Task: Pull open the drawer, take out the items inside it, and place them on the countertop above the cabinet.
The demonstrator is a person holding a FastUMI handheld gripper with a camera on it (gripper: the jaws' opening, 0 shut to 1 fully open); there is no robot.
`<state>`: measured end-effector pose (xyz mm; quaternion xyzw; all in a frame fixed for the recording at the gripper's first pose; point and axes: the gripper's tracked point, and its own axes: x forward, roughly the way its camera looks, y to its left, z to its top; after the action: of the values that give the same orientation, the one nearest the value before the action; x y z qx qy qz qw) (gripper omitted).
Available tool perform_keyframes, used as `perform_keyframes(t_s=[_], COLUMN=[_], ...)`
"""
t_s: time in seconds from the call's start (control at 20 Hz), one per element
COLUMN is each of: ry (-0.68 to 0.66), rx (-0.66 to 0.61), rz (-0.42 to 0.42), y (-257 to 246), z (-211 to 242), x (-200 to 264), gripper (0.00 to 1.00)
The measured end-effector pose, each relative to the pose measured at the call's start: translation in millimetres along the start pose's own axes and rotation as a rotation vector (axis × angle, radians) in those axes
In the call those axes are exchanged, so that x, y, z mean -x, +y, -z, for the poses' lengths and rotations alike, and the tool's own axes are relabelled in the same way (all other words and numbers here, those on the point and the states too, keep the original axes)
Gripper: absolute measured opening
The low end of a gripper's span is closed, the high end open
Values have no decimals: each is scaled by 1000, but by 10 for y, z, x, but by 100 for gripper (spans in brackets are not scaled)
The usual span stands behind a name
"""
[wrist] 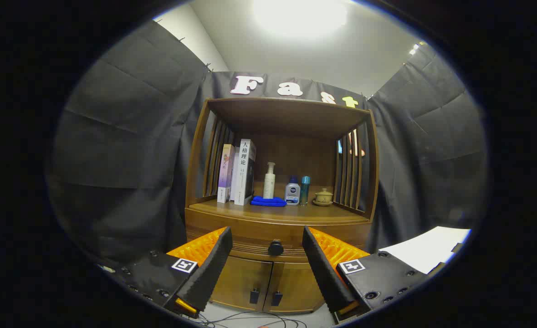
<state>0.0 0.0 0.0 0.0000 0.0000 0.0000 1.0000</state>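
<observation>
Booth cabinet [277,218]: drawer [275,239] closed, contents hidden; claw [267,239] spread.

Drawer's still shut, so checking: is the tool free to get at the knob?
Probably yes: the tool is open, the knob sits beyond its fingers, centred in the gap, with nothing between.
</observation>
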Motion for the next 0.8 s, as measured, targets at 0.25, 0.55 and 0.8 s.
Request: perform_keyframes(t_s=[0.25,0.55,0.8], ry=[4,9,10], rx=[6,6,1], rz=[2,10,10], y=[3,-31,-34], z=[22,60,67], x=[13,8,8], gripper=[97,97,97])
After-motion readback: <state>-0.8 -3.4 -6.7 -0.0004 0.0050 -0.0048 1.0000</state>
